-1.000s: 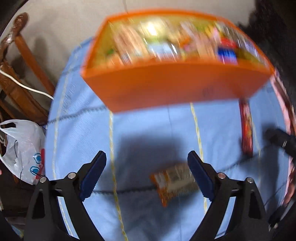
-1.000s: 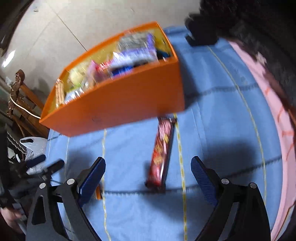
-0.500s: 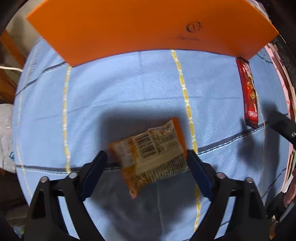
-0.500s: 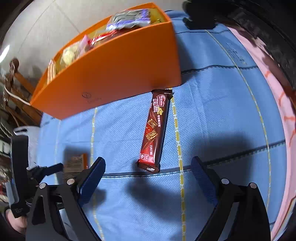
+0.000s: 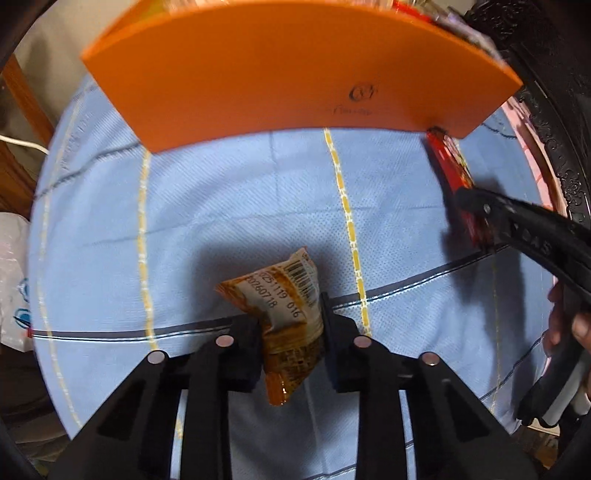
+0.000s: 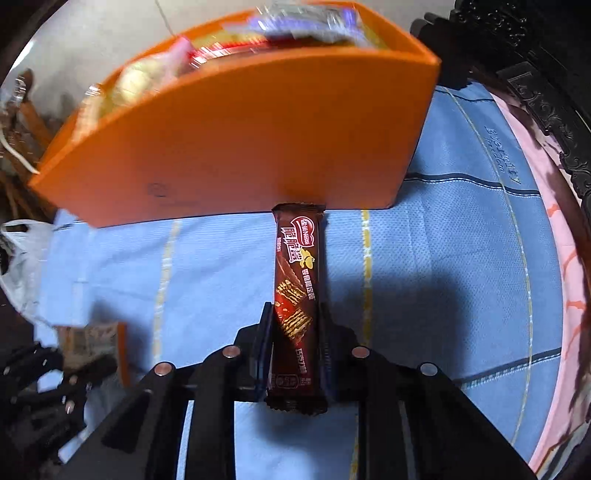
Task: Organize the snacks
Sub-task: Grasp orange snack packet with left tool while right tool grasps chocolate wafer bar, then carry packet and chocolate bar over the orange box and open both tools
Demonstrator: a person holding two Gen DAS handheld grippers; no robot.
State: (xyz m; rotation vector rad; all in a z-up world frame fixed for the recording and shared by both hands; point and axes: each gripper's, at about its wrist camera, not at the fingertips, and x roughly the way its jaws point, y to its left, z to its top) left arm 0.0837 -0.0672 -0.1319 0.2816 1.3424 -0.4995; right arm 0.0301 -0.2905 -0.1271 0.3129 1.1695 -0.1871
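Since the earlier frames both grippers have dropped toward the blue checked cloth (image 5: 229, 206) and their jaws have just been closing, each with a snack between them. The left gripper (image 5: 290, 325) now has its jaws drawn in narrow on the orange snack packet (image 5: 286, 310), pads pressing its 2 sides; the packet is crumpled and tilted, barcode side up, its lower end hanging between the fingers above the cloth. The right gripper (image 6: 293, 328) likewise has its jaws narrow around the lower half of the dark red wafer bar (image 6: 297, 280), which lies lengthwise along the fingers with its far end touching the foot of the orange box (image 6: 236, 147). In the left wrist view that same bar (image 5: 452, 173) shows at the right, below the box's near wall (image 5: 280, 70), with the right gripper's black finger (image 5: 517, 225) across it and part of a hand (image 5: 565, 325) behind. The box stands on the cloth just beyond both snacks and is filled with assorted wrapped snacks (image 6: 303, 18), blurred here. A white plastic bag (image 6: 22, 258) lies off the cloth's left edge.
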